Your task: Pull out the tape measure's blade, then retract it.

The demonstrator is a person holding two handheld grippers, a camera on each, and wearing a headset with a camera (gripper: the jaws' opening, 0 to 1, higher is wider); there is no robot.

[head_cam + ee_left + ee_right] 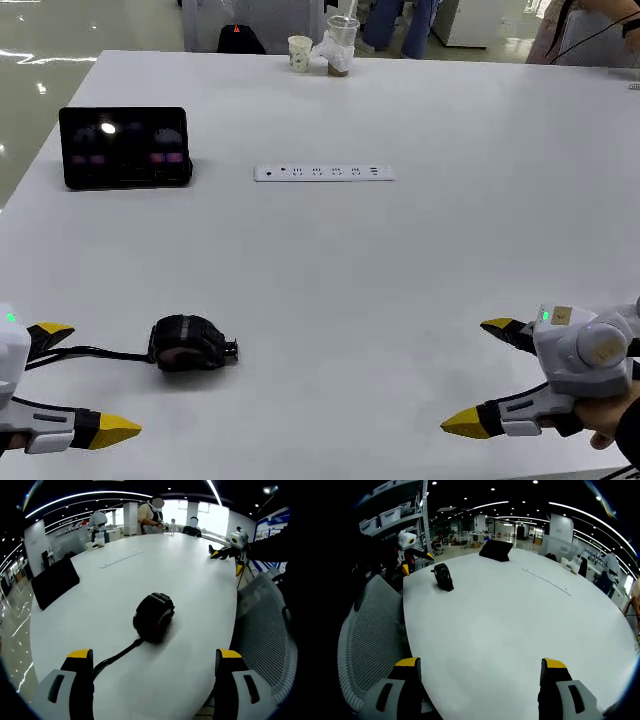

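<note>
A black tape measure (190, 343) lies on the white table near its front left, a black strap (95, 353) trailing from it to the left. My left gripper (80, 380) stands open just left of it, yellow tips either side of the strap's end. From the left gripper view the tape measure (153, 615) sits ahead of the open left gripper (155, 656), not touched. At the front right my right gripper (485, 375) is open and holds nothing. The right gripper view has the tape measure (442, 576) far off to the left, beyond the open right gripper (479, 664).
A black tablet (124, 146) stands at the back left. A white power strip (323, 173) lies mid-table. Paper and plastic cups (300, 52) sit at the far edge. A grey mesh chair (365, 630) is by the table's near edge. People are beyond the far side.
</note>
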